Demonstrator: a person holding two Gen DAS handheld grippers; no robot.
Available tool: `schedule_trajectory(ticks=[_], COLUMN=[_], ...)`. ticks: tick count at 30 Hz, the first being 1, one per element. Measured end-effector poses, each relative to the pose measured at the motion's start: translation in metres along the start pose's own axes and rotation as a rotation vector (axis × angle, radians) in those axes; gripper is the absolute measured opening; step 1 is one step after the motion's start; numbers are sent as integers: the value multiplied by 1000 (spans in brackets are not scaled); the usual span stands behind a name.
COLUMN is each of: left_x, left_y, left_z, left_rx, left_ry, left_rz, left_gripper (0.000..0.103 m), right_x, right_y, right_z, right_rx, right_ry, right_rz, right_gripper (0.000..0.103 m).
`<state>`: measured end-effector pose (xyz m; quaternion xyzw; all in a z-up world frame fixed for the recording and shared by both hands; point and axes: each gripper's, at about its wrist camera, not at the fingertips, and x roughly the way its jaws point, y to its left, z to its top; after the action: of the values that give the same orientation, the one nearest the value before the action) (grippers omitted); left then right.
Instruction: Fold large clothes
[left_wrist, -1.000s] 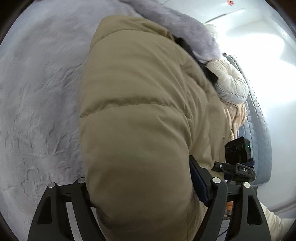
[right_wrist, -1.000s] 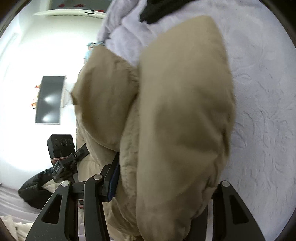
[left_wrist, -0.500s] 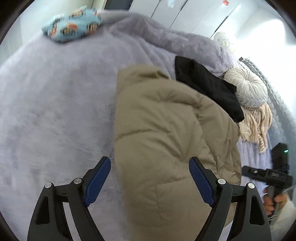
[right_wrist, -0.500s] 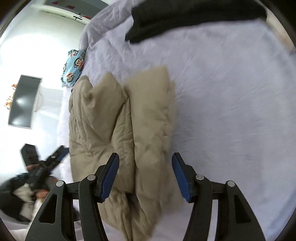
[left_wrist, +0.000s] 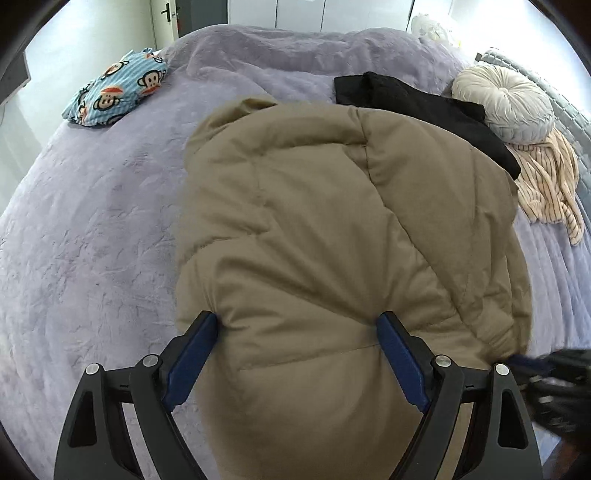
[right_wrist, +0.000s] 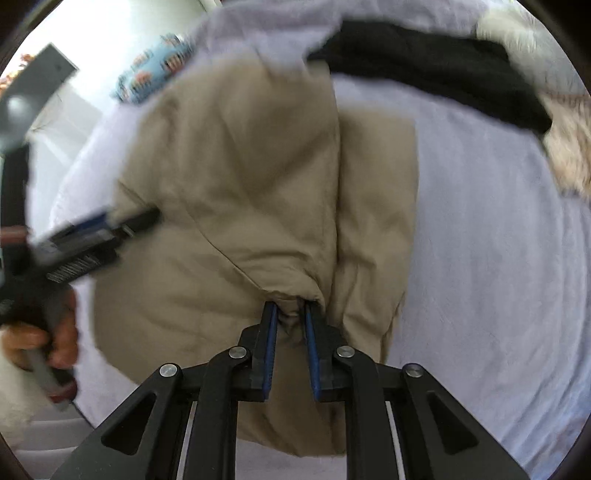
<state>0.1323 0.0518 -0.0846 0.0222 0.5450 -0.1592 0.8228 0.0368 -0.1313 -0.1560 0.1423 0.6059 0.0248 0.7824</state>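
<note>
Tan quilted puffer jacket (left_wrist: 332, 236), bulky, lies bundled mid-bed on the lavender plush blanket (left_wrist: 92, 229), near edge hanging toward the cameras. Right gripper (right_wrist: 290, 314) has just been closing and now pinches a small gathered tuck of the jacket's near hem between its blue pads. Left gripper (left_wrist: 295, 332) is spread wide, its pads straddling a fat puffed section; they seem to rest against the fabric without squeezing it (hard to tell how much contact). In the right wrist view the left gripper shows blurred at the jacket's left side, a hand on its handle.

Step in hand, as I judge it: get a hold on the near hem to fold or tidy the bundle. To do it well the left gripper probably needs a thinner bite, a hem or seam line rather than the full puff, level with the right's pinch so the edge lifts evenly. Slick padded fabric will likely slip from a shallow pinch.

Room: open blanket to the left of the jacket. Far right is crowded: black garment (left_wrist: 424, 107) touching the jacket's far corner, cream round tufted cushion (left_wrist: 506, 103), cream striped cloth (left_wrist: 546, 184). Blue monkey-print cloth (left_wrist: 114, 92) sits far left, well apart.
</note>
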Motion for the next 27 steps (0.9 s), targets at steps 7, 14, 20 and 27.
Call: schedule_trajectory(ticks=[7,14,20,27], left_x=[-5,-29,-58,-96], left_y=[-4,3,7,13], left_z=[0,-4,-18,-41], left_rx=[1,-40,-55,-86], left_ry=[30,54,77,65], left_rz=[9,30,47,39], left_gripper=[88,88,88,102], right_x=[17,1,-23,-53], right_y=[-6,-3,3,20], right_z=[9,15,13,-3], right_rx=[27,60,86,116], right_ry=[35,47,44,31], right_rz=[6,-3,-5,-8], right_gripper=[17,17,18,18])
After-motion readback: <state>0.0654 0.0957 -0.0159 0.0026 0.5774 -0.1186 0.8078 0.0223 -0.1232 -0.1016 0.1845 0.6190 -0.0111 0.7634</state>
